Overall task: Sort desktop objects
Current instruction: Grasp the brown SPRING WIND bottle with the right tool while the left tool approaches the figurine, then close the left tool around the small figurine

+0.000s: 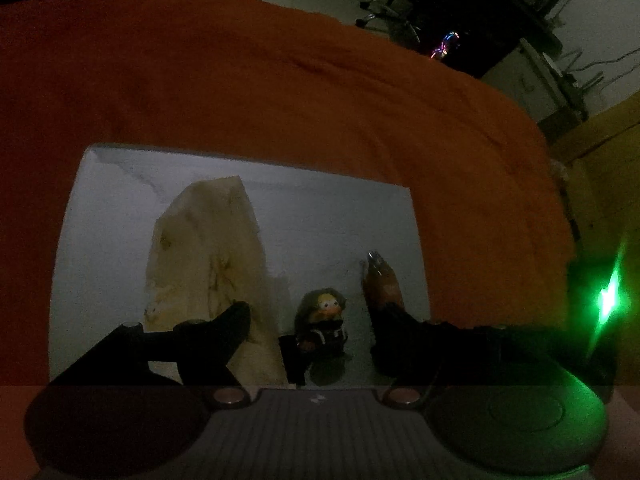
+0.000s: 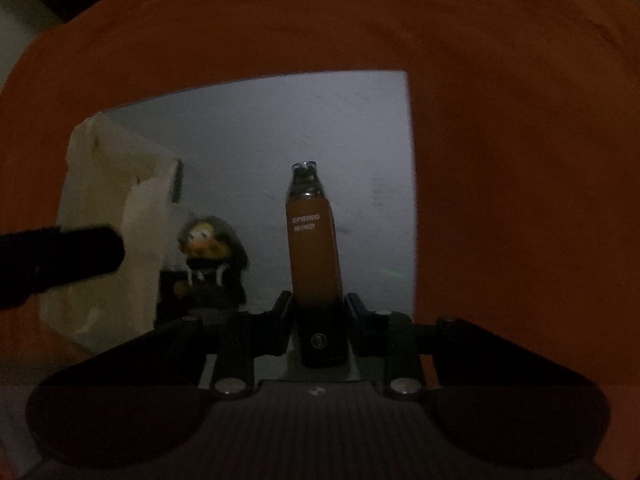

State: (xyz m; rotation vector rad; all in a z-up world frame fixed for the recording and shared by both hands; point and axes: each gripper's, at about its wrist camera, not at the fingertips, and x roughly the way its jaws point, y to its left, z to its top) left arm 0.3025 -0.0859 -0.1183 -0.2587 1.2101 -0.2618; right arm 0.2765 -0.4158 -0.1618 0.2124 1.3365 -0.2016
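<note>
Vape (image 2: 314, 240) label readable only in right wrist view; right gripper (image 2: 318, 306) clamps it.

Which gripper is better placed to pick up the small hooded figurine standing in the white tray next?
Left. The left gripper is open, with the small hooded figurine standing between its fingers in the white tray. The right gripper is shut on the orange cylindrical device labelled SPRING WIND.

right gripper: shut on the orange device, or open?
Shut on it. In the right wrist view the right gripper has both fingers pressed against the orange device, whose base sits between them above the white tray.
</note>
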